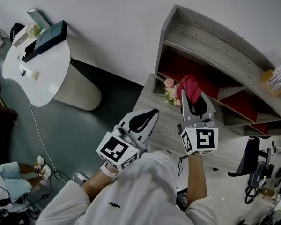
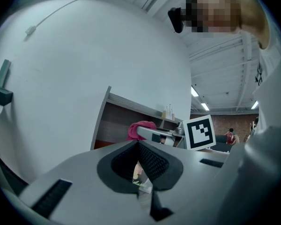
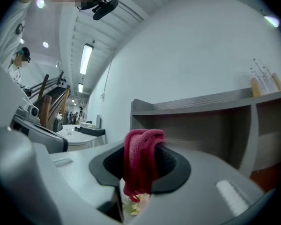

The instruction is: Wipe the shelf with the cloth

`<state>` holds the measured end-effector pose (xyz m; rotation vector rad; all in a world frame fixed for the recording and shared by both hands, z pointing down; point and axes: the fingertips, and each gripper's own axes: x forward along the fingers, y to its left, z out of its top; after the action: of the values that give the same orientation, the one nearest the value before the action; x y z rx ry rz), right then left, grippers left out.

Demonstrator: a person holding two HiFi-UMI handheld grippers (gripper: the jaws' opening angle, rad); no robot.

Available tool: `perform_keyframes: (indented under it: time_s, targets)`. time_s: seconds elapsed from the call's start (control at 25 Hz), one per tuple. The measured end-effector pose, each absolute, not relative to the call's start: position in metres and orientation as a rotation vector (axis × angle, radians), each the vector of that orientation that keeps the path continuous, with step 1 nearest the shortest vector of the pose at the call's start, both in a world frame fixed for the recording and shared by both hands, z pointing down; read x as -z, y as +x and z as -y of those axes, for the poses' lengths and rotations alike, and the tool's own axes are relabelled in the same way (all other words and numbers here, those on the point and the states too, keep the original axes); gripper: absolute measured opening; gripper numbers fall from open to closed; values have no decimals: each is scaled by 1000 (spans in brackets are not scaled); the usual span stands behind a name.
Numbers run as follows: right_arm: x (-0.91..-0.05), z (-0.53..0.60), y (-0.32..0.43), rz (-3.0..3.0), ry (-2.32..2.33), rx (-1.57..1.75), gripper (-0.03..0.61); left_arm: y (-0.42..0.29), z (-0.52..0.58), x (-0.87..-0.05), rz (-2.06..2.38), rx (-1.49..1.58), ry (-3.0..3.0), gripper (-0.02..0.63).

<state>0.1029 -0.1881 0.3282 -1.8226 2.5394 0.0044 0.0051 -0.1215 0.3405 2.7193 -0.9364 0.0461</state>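
Observation:
A grey wooden shelf unit [image 1: 210, 39] with red back panels stands on a wood-grain surface [image 1: 166, 125] at the right of the head view. My right gripper [image 1: 191, 95] is shut on a red cloth [image 1: 189, 86], held just in front of the lower shelf opening. In the right gripper view the cloth [image 3: 140, 161] hangs folded between the jaws, with the shelf [image 3: 201, 107] beyond. My left gripper [image 1: 151, 114] is shut and holds nothing, lower and to the left over the surface. The left gripper view shows the cloth [image 2: 141, 128] and the shelf [image 2: 126, 111] ahead.
A small bunch of artificial flowers [image 1: 170, 92] sits by the shelf's left end, just left of the cloth. Small bottles [image 1: 275, 78] stand on the shelf top. A white round table [image 1: 37, 64] stands at far left. A black stand [image 1: 248, 158] is at right.

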Motion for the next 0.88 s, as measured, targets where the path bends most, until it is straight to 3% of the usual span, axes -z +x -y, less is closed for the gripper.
perform_keyframes:
  time_s: [0.88]
  targets:
    - [-394,354,59,-3224,-1562,-354,123,15,175,-364,1004,-76,2633,2]
